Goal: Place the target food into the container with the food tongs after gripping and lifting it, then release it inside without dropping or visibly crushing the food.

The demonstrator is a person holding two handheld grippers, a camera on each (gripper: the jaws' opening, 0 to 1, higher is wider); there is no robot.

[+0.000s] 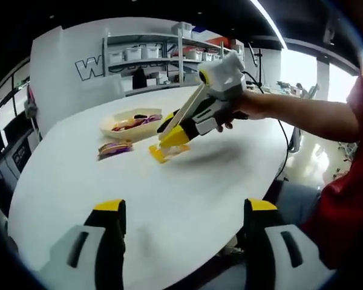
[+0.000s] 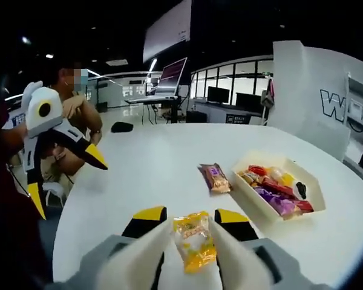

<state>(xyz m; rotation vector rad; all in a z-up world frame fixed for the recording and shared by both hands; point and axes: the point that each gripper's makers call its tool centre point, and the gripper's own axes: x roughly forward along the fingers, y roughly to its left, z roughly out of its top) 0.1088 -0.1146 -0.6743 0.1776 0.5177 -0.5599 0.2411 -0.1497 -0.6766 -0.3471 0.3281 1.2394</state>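
A: Tongs, pale flat-bladed food tongs (image 2: 187, 254), sat in the right gripper (image 2: 190, 219), its yellow-tipped jaws clenched on the tongs' arms. Between the two blade tips lay a small clear packet of yellow snack food (image 2: 193, 240) on the round white tabletop (image 2: 157, 163).

B: So which step was that?

A: The gripping step, by my reading. The blades flanked the packet, but I couldn't tell whether they had pinched it yet. In the left gripper view the same packet (image 1: 168, 152) looked to be resting on the tabletop under the tong tips, so it was not lifted.

B: And the container?

A: A shallow cream rectangular tray (image 2: 249, 162), already holding mixed wrapped snacks, stood near the packet, off to the right in the right gripper view. A purple-and-brown wrapped snack (image 2: 215, 177) lay on the tabletop just beside the tray.

B: What about the other side?

A: The left gripper (image 1: 184, 208) hovered over the near edge of the tabletop with its jaws spread wide and nothing between them, well apart from the packet.

B: What did the next move call for?

A: A gentle squeeze, probably, enough to hold the slippery packet without crumpling it, then a clean lift and a carry over the tray's rim before letting go inside.
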